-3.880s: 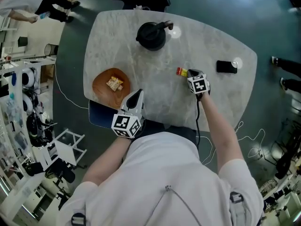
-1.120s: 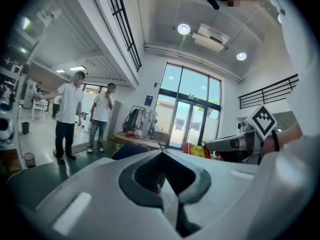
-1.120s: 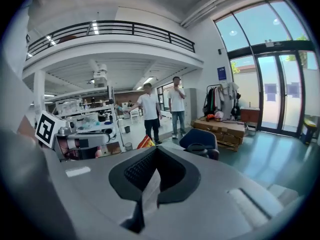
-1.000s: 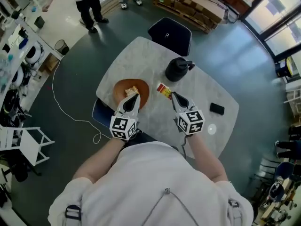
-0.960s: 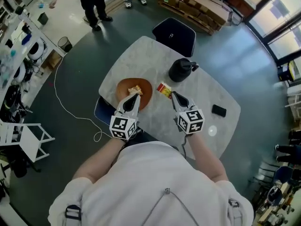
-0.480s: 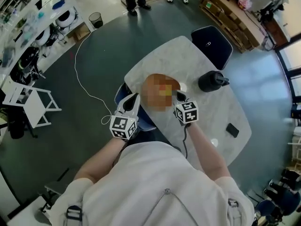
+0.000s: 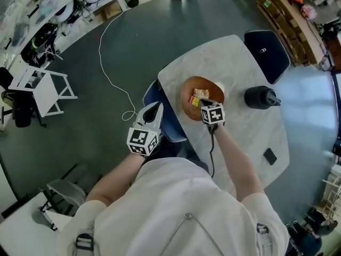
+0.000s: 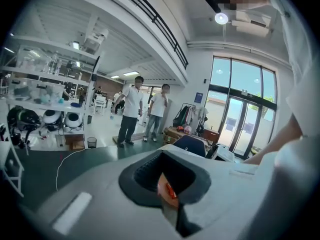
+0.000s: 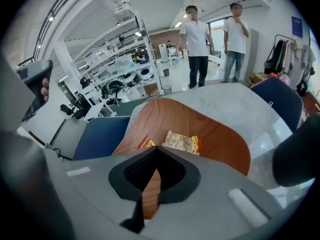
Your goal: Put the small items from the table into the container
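I'd brought the right gripper [image 7: 203, 103] down over the bowl [image 7: 187, 87] by the table's [image 7: 250, 143] left edge, still clamped on the packet [image 7: 193, 100]; only the release remained. The left gripper [image 7: 155, 107] stayed closed and empty.

The bowl [image 7: 185, 97] stands on the worktop [image 7: 240, 135] near its left edge in the head view, with snack packets [image 9: 180, 141] lying in it. The right hand-held gripper [image 7: 204, 103] hangs over the bowl's near rim, tips just beside the packets. The left hand-held gripper [image 7: 157, 106] is off the worktop to the left, above a chair [image 7: 173, 131] at that edge. Right of the bowl stands a jug [image 7: 260, 97]. A phone [image 7: 270, 156] lies nearer the person, and a second chair [image 7: 268, 55] stands at the far end.
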`<state>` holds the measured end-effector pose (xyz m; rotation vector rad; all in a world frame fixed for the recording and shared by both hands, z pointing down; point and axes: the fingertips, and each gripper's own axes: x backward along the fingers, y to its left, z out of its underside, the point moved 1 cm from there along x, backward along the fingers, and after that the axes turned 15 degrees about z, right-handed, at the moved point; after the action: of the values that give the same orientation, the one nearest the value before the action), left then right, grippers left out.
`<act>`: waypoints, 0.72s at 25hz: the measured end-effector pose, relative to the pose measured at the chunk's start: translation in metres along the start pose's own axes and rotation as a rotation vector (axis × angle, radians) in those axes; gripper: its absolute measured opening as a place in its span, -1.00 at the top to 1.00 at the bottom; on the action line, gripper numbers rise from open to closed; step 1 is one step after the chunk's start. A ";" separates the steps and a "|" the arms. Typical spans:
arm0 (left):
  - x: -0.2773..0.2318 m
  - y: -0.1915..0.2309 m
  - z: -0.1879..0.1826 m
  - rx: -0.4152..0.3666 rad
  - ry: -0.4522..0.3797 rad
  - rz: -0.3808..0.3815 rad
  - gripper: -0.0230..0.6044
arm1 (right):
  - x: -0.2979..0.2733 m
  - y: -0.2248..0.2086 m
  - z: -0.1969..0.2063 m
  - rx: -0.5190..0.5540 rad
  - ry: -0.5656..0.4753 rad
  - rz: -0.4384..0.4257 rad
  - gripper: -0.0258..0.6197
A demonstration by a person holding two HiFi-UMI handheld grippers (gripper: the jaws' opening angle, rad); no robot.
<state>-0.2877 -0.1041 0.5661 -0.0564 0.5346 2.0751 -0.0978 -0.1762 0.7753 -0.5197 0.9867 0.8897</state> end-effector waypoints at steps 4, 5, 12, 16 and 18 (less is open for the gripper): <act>0.011 0.014 0.007 0.020 0.016 -0.048 0.92 | -0.031 -0.003 0.013 0.038 0.077 0.034 0.83; 0.014 0.017 0.009 0.024 0.019 -0.057 0.92 | -0.035 -0.004 0.016 0.051 0.095 0.055 0.83; 0.024 0.022 0.016 0.031 0.038 -0.052 0.92 | -0.046 -0.005 0.028 0.132 0.139 0.159 0.80; 0.017 0.016 0.014 0.024 0.036 -0.011 0.92 | -0.030 -0.002 0.015 0.112 0.053 0.169 0.51; 0.006 0.011 0.012 0.016 0.035 0.031 0.92 | -0.007 -0.007 0.005 0.069 -0.025 0.193 0.51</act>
<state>-0.2986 -0.0992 0.5795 -0.0758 0.5763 2.1033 -0.0909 -0.1791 0.7837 -0.3582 1.0532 1.0283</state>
